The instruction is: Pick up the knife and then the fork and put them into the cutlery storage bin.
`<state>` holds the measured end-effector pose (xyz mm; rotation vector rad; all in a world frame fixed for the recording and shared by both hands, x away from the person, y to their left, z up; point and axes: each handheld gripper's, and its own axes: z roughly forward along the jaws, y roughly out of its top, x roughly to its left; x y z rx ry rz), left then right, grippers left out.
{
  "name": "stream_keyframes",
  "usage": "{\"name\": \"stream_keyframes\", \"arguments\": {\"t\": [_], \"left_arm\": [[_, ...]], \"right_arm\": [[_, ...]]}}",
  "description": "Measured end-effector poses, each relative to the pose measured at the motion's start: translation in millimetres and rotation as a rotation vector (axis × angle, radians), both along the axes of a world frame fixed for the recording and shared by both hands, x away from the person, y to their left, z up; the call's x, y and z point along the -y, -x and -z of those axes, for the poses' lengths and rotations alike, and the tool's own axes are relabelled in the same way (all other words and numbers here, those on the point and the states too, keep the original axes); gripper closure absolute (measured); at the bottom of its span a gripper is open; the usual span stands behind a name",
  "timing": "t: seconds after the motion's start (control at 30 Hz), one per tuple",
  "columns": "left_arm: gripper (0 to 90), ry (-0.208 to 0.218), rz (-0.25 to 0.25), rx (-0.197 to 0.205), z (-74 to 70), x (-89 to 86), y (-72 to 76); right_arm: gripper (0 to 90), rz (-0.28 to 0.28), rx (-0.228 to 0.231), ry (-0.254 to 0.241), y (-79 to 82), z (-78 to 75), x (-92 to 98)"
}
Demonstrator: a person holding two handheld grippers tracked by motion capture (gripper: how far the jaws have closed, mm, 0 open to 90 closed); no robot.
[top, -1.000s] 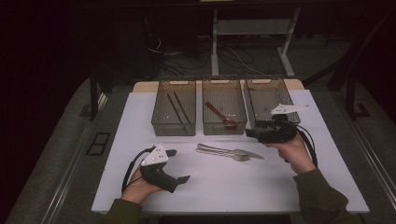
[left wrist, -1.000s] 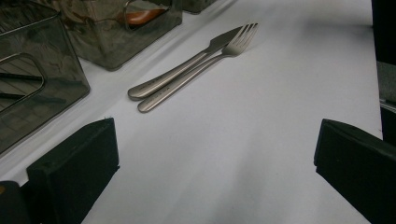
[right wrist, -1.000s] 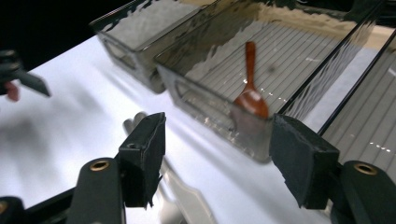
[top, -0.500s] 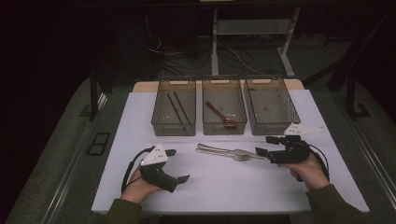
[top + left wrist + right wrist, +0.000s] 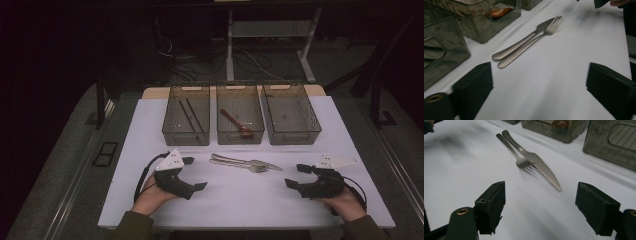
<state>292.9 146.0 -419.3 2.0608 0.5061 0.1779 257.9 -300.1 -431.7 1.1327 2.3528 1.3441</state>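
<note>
Currently fork (image 5: 239, 164) and knife (image 5: 252, 161) lie touching at centre of the desk (image 5: 310, 150), between left gripper (image 5: 196, 174) and right gripper (image 5: 294, 176), both released and holding nothing, the left just closing slightly, the right widening; risk: grabbing 2 together.

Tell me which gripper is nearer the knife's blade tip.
Right. The right gripper sits just right of the knife tip; the left gripper lies farther off, past the handle end, to the left.

The right gripper (image 5: 298, 176) comes down from the right tray (image 5: 291, 114) to the table, near the knife (image 5: 247, 161), jaws opening wider and empty
</note>
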Motion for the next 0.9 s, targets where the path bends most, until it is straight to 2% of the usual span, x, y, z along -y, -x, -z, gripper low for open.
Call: {"name": "stream_keyframes", "arguments": {"t": [0.07,0.17,0.4,0.5,0.67,0.73,0.9], "left_arm": [[15.9,-0.003,0.006,0.000,-0.5,2.7,-2.5],[22.0,-0.010,0.042,0.005,-3.4,14.2,-14.8],[32.9,-0.021,0.092,0.010,-7.4,34.0,-34.4],[39.5,-0.034,0.113,0.001,-5.6,43.1,-42.1],[56.0,-0.048,0.143,-0.009,-1.2,54.1,-53.1],[60.8,-0.077,0.168,-0.016,3.0,62.7,-60.6],[69.5,-0.124,0.193,-0.012,7.9,73.8,-69.4]], "right_arm": [[24.4,0.001,-0.002,0.000,1.7,0.2,1.0],[24.4,-0.003,-0.003,0.001,6.0,2.8,0.4],[23.5,-0.025,0.003,0.019,1.0,9.0,-6.4],[23.4,-0.019,-0.001,0.023,-0.9,11.0,-7.4],[23.4,-0.023,-0.002,0.020,-1.2,11.1,-7.1],[23.5,-0.022,-0.003,0.018,-1.4,11.0,-6.9],[23.5,-0.020,-0.004,0.019,-1.2,11.1,-5.9]]}}
